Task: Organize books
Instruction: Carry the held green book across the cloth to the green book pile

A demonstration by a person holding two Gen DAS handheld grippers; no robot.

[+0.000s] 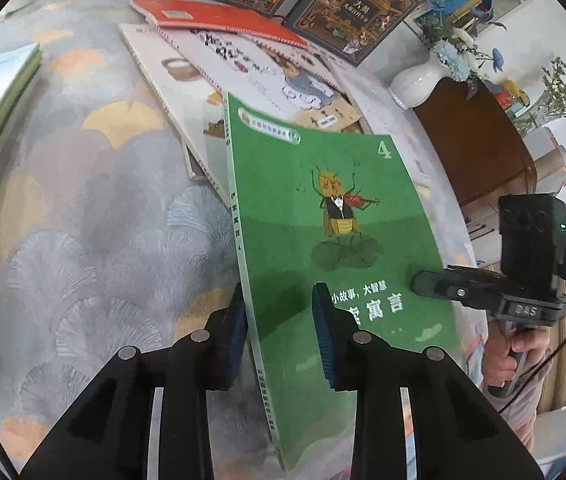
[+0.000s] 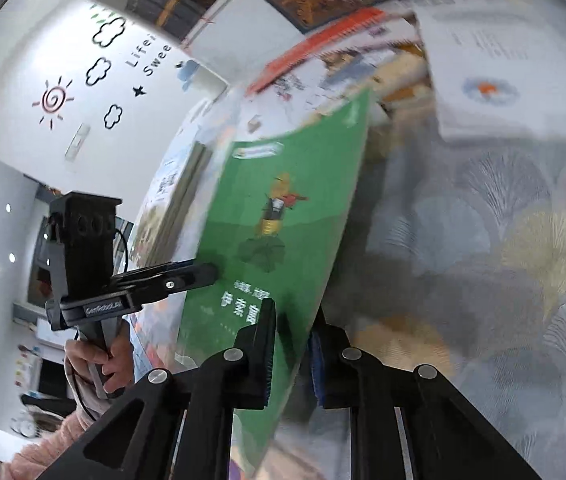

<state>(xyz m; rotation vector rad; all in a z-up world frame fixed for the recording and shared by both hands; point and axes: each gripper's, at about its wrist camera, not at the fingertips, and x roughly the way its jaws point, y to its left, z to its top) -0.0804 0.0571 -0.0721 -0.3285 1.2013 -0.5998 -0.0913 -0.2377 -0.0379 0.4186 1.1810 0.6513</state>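
Green book (image 1: 323, 220) edges jaw-clamped

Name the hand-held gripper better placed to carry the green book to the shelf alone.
Left, probably. The left hand-held gripper clamps the green book at its spine edge, the stiffest part. The right hand-held gripper pinches the thin free edge of the cover, which would likely bend or slip.

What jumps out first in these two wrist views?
The green book with the violin-playing insect on its cover: it is tilted up off the patterned cloth, with the left gripper clamped near its spine and the right gripper clamped on its opposite edge. Behind it lies a loose pile of books, an orange book on top, and a white vase with blue flowers stands to the right.
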